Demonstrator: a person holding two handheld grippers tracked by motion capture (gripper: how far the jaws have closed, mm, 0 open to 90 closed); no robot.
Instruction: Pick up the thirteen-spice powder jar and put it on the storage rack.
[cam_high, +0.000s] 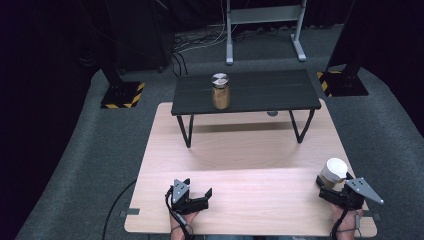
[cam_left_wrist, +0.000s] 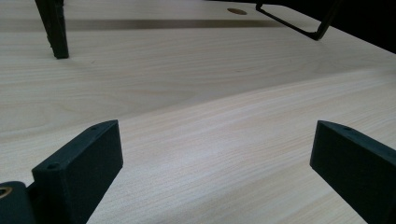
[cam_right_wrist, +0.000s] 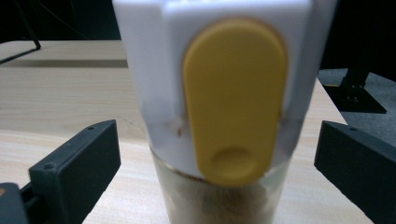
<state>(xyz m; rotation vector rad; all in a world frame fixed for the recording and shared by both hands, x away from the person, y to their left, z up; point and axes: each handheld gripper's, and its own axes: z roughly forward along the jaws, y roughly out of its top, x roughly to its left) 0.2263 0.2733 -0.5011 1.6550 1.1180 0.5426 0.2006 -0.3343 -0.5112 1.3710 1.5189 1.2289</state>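
A glass jar with a white cap and a yellow flip lid (cam_right_wrist: 224, 102) stands upright at the table's right front corner (cam_high: 334, 172); pale brown powder shows in it. My right gripper (cam_high: 331, 189) is open, its jaws on either side of this jar without touching it (cam_right_wrist: 217, 163). A second jar with a silver lid (cam_high: 220, 91), also holding brown powder, stands on the small black shelf (cam_high: 280, 92) at the back. My left gripper (cam_high: 199, 196) rests open near the front left of the table, nothing between its jaws (cam_left_wrist: 217, 154).
The black shelf stands on thin metal legs (cam_left_wrist: 53, 28) over the far half of the light wooden table (cam_high: 240, 150). Grey carpet surrounds the table, with black stands on yellow-striped bases (cam_high: 121, 95) and a metal frame (cam_high: 265, 30) behind.
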